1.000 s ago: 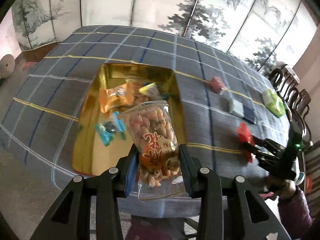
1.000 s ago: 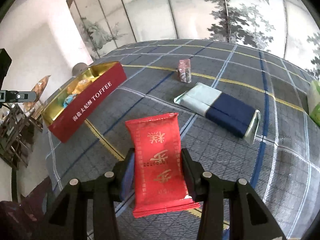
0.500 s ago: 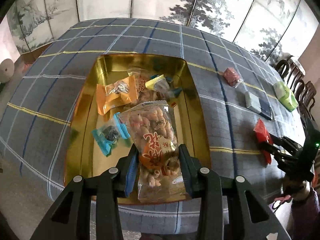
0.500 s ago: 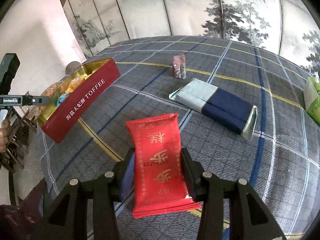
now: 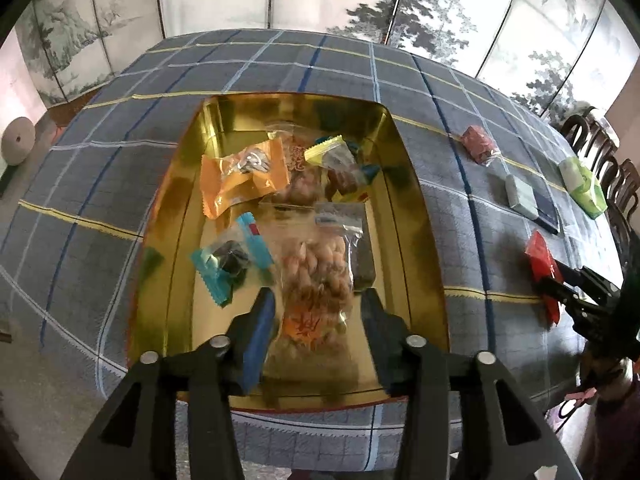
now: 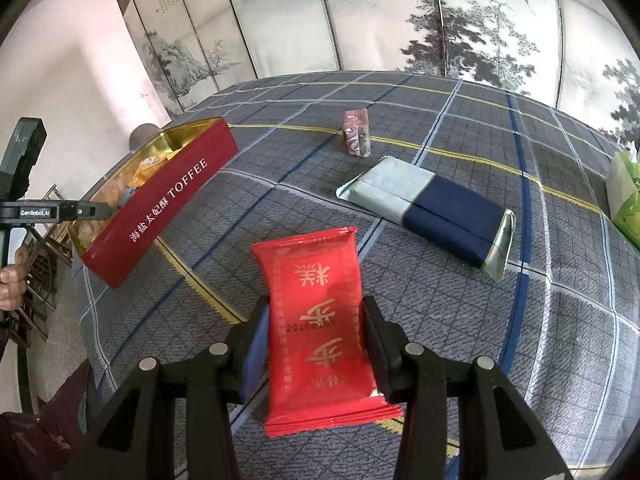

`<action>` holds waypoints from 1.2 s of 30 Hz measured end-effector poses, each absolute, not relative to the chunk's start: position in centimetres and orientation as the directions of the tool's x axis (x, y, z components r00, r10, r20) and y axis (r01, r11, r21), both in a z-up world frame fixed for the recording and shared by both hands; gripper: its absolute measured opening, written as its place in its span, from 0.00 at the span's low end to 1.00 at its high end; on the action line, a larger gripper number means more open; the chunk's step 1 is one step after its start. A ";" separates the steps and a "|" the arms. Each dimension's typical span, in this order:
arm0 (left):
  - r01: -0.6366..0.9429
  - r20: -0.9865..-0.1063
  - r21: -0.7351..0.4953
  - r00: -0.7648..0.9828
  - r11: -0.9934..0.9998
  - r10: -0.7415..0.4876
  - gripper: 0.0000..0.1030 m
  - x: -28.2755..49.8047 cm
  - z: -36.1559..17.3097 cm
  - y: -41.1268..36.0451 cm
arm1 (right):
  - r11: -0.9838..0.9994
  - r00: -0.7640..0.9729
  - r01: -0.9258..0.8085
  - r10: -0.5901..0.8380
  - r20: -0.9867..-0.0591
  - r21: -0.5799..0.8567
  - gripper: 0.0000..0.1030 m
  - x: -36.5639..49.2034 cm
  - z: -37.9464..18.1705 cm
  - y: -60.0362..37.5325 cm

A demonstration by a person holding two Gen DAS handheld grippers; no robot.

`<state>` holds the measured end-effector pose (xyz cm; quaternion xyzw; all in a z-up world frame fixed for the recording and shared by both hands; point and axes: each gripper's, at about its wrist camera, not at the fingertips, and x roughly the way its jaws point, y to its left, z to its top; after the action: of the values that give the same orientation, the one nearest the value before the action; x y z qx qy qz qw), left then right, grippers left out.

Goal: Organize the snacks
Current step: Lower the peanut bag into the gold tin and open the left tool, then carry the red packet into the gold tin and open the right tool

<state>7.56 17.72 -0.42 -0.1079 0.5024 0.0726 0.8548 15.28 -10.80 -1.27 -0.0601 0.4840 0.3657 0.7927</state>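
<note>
A desk (image 6: 460, 120) under a grey-blue plaid cloth with yellow and blue lines fills both wrist views, with a painted folding screen (image 6: 360, 20) standing behind it. On the desk sits an open toffee tin (image 5: 416, 216), red outside and gold inside; in the right wrist view it lies at 10 o'clock (image 6: 172, 200) from the fingers. Inside the tin, in the left wrist view, an orange packet (image 5: 244, 178) lies toward 11 o'clock, a yellow-topped packet (image 5: 330, 154) at 12 o'clock, and a teal-wrapped candy (image 5: 228, 266) just left of centre. The left hand-held gripper (image 5: 316, 312) hangs over the near end of the tin with its jaws spread wide, and a clear bag of peanuts (image 5: 316, 280), blurred, is between the fingers without being pinched; whether it already lies on the tin floor cannot be told. The right hand-held gripper (image 6: 314, 336) is closed on a red snack packet (image 6: 320, 320) with gold characters, held flat above the cloth; the same pair shows at 3 o'clock in the left wrist view. Beyond it at 1 o'clock lies a pale-and-navy wrapped bar (image 6: 432, 208), flat on the desk. A green packet (image 6: 624, 196) sits at the far right edge at 2 o'clock. A small reddish patterned packet (image 6: 356, 132) stands upright at 12 o'clock, apart from the bar.
</note>
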 end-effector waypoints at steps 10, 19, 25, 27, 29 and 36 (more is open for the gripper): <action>-0.285 -0.834 -0.144 0.550 0.948 0.039 0.66 4.8 1.9 17.5 | 0.736 0.265 -0.615 0.532 -0.804 0.284 0.43 15.5 -1.4 -11.2; -0.258 -0.812 -0.085 0.577 0.962 0.083 0.67 2.9 3.2 14.9 | 0.748 0.270 -0.577 0.554 -0.787 0.328 0.43 15.1 -0.7 -11.6; -0.249 -0.810 -0.096 0.582 0.964 0.070 0.67 2.2 3.1 14.3 | 0.738 0.278 -0.560 0.596 -0.753 0.377 0.43 14.7 1.2 -11.7; -0.251 -0.811 -0.101 0.581 0.963 0.066 0.67 2.0 3.1 14.4 | 0.727 0.281 -0.565 0.614 -0.737 0.391 0.43 14.5 2.3 -11.3; -0.257 -0.809 -0.101 0.583 0.961 0.071 0.67 1.7 3.1 14.6 | 0.716 0.282 -0.576 0.627 -0.726 0.395 0.43 14.4 3.2 -10.7; -0.282 -0.808 -0.062 0.577 0.957 0.118 0.67 0.7 3.0 15.5 | 0.671 0.260 -0.621 0.663 -0.702 0.404 0.43 14.3 5.5 -7.3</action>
<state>0.68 15.49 2.97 -0.0921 0.4458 0.1132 0.8831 14.35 -7.26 5.53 0.0234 0.4539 0.4046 0.7935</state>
